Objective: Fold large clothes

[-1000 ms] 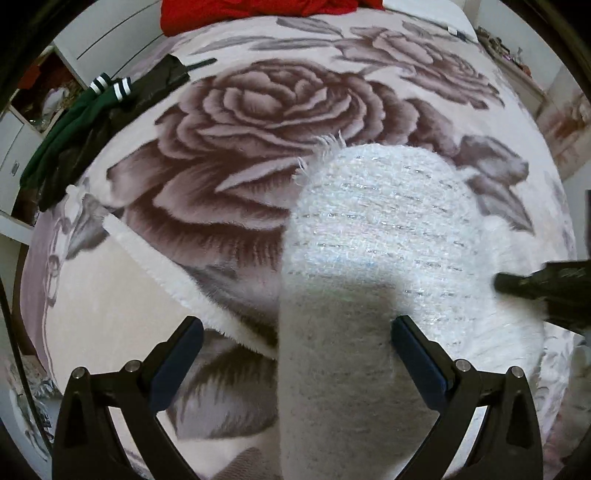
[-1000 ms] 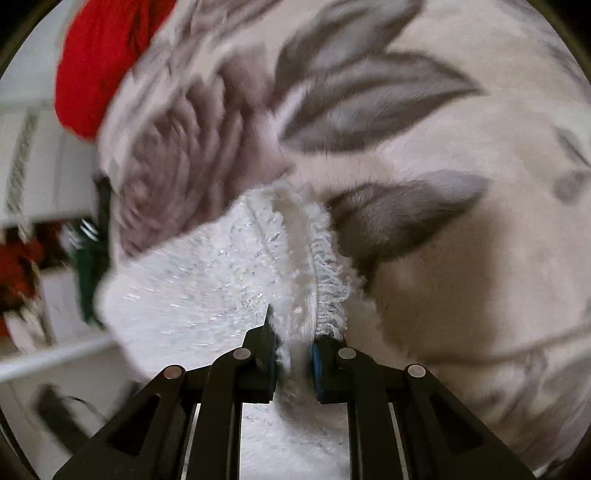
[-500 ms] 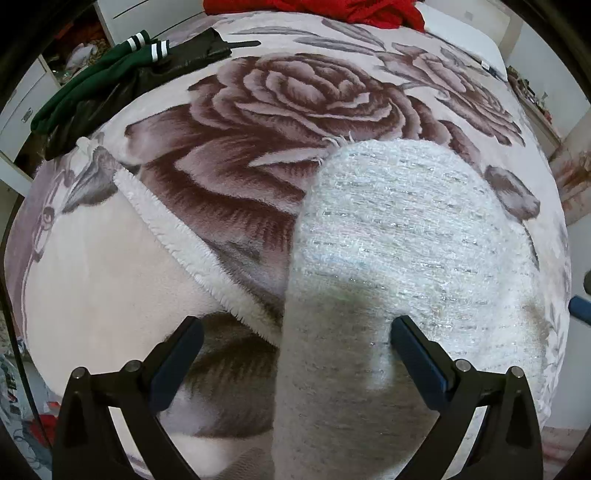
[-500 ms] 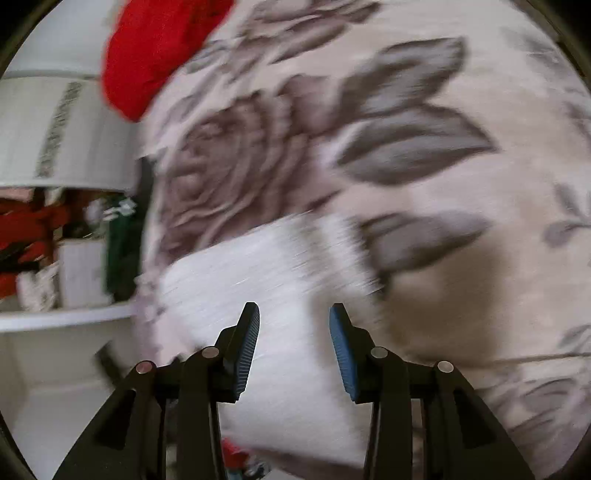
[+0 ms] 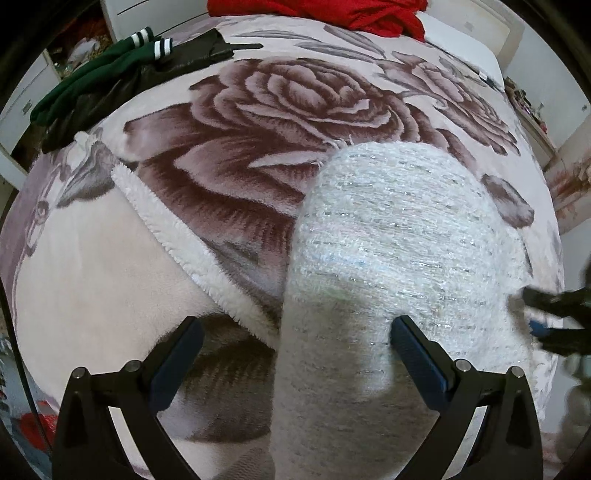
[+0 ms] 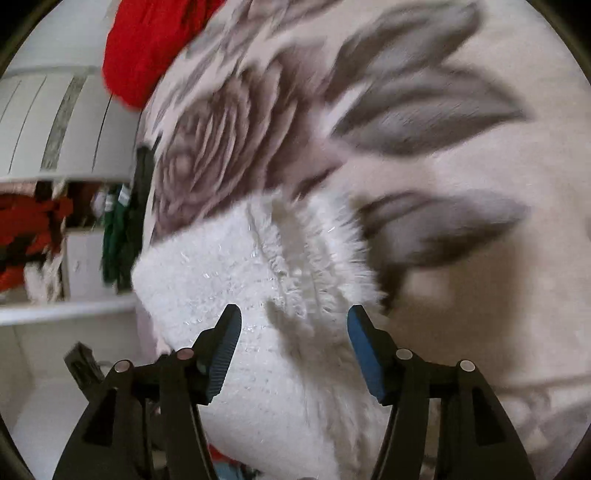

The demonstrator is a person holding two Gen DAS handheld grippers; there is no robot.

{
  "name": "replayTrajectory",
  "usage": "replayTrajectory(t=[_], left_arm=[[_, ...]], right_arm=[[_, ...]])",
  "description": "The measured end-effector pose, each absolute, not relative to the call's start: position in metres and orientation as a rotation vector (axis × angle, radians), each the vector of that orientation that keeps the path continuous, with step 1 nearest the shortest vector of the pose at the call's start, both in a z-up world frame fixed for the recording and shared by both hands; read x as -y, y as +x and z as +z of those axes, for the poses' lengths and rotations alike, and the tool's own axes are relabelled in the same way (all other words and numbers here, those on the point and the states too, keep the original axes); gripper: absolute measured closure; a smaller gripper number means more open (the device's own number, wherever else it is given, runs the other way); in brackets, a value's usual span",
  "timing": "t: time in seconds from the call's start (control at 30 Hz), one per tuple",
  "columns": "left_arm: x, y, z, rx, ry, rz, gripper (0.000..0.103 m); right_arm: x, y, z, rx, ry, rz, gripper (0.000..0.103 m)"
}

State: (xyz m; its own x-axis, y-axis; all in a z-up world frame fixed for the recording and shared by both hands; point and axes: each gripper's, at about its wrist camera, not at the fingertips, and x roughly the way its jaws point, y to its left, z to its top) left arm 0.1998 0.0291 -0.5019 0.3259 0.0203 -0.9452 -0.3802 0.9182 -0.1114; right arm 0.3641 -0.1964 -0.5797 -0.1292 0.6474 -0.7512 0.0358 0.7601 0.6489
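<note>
Left wrist view: the left tongs (image 5: 295, 354) stand wide apart above a folded white fuzzy garment (image 5: 391, 251), gripping nothing. The garment lies on a rose-patterned blanket (image 5: 280, 99) covering the bed, toward its near right part. The right tongs (image 5: 554, 321), blurred, appear at the garment's right edge. Right wrist view: the right tongs (image 6: 293, 350) are apart over the garment's fringed edge (image 6: 325, 254), not clamping it. A red cloth (image 5: 332, 11) lies at the far end; a green and black garment (image 5: 110, 70) lies far left.
</note>
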Motion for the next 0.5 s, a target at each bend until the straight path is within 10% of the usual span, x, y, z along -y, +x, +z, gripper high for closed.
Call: replayTrajectory(t=[0.1,0.13,0.5], left_arm=[[-0.030,0.198,-0.500,-1.212,-0.339,0.291,0.000],[-0.030,0.198,-0.497,-1.213,-0.336,0.297,0.000],[-0.008,0.205,-0.472,-1.171,-0.329,0.193,0.000]], right_arm=[[0.181,0.370,-0.591,-1.641,0.525,0.597,0.050],[0.178,0.369,-0.589,-1.646,0.535,0.598,0.085],[0.249,0.326,-0.458,-1.440,0.627,0.469,0.089]])
